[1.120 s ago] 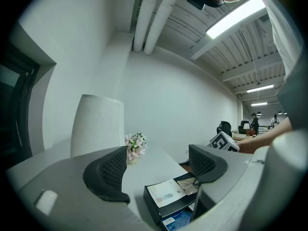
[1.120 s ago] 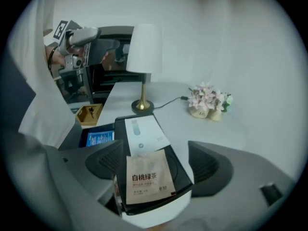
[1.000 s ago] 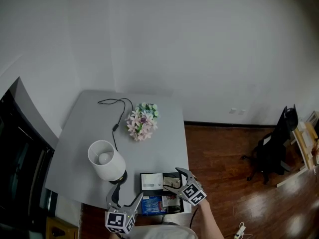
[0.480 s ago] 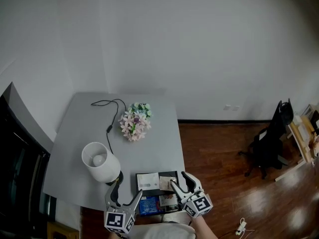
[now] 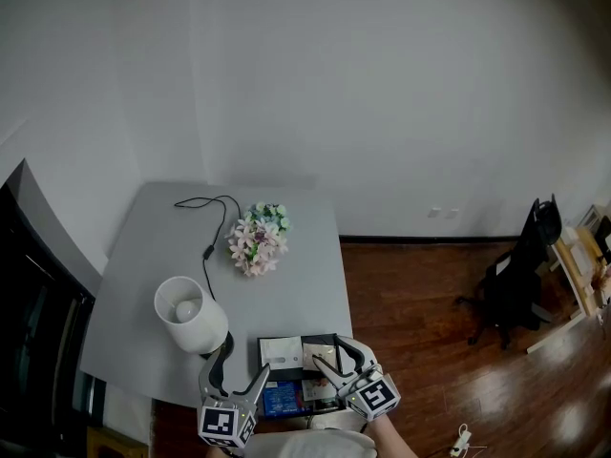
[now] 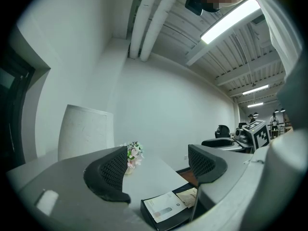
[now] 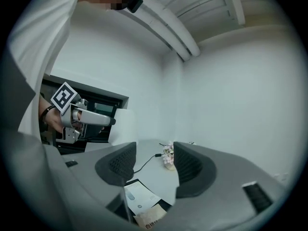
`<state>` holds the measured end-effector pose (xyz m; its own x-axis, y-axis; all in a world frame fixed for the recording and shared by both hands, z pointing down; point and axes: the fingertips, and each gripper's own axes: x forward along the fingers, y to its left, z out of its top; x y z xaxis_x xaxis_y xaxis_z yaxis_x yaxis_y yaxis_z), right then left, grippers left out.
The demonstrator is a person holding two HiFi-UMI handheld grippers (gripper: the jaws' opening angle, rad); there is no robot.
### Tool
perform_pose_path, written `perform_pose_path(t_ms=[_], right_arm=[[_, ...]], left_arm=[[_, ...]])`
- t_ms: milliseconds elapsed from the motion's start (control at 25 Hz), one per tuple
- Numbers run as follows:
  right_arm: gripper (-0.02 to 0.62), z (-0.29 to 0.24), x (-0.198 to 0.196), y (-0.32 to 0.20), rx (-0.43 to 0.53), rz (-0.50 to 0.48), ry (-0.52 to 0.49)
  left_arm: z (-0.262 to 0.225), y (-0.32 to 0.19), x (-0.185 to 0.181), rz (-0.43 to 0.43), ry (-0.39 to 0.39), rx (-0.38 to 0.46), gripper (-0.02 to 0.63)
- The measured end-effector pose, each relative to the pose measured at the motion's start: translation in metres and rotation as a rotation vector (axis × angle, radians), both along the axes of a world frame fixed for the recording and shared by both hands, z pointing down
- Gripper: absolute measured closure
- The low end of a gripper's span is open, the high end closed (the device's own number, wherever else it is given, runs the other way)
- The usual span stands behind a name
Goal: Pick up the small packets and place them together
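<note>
Currently my left tongs [image 6: 158, 167] and right tongs [image 7: 153, 166] have both just been narrowing yet stand spread, empty; just ahead the small packets [image 5: 284, 351] lie in a black box [image 6: 160, 221] at the desk's [image 5: 286, 294] near edge.

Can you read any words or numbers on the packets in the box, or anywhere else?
No text reads clearly.
White packet: tiny grey marks, too small to read.
Tan packet: dark print, blurred and cut off.
Blue packet: print too small.
Marker cubes: only black-and-white squares, no letters.
</note>
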<state>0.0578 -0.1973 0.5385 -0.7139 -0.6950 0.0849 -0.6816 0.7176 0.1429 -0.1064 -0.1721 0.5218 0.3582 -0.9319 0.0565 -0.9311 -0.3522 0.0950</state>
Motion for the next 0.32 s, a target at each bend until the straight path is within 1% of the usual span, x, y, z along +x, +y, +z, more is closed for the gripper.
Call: perform_pose_path(t_ms=[160, 320], right_arm=[[0.341, 0.0015, 0.0055, -0.0059, -0.012, 0.002, -0.018], [0.340, 0.0001, 0.0071, -0.0103, -0.002, -0.006, -0.020]], left_arm=[[-0.0002, 0.0000, 0.0032, -0.011, 0.003, 0.001, 0.206], [-0.0005, -0.0006, 0.0065, -0.016, 0.004, 0.003, 0.206]])
